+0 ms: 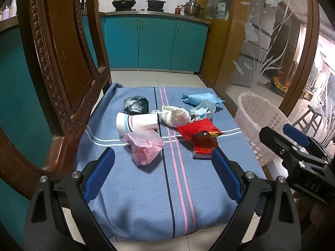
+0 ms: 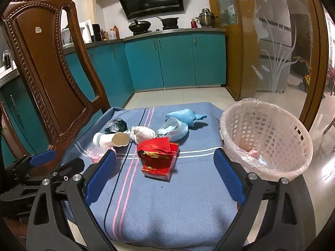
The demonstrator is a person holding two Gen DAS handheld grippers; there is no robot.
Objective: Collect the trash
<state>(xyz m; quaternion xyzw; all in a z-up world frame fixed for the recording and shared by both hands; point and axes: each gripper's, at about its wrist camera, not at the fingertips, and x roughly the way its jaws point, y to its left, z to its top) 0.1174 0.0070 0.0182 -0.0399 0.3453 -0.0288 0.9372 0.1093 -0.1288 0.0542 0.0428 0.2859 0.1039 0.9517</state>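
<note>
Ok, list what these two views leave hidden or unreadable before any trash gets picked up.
- Pink plastic bag: right wrist view, mostly behind the right tongs' blue pad.
- Basket: left wrist view, its inside is out of sight; the right wrist view shows scraps at the bottom, too small to identify.
- Red box: printing is blurred in both views.
- Black crumpled bag: contents cannot be made out.

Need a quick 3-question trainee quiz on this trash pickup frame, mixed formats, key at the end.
1. True or false: the left gripper is shut on the pink plastic bag.
2. Which side of the blue cloth does the lined waste basket stand on? A) chair side B) opposite the wooden chair
3. Fill in: the paper cup lies on its ____.

Key: 1 false, both grippers, the right gripper too, are open and empty; 2 B; 3 side.
</note>
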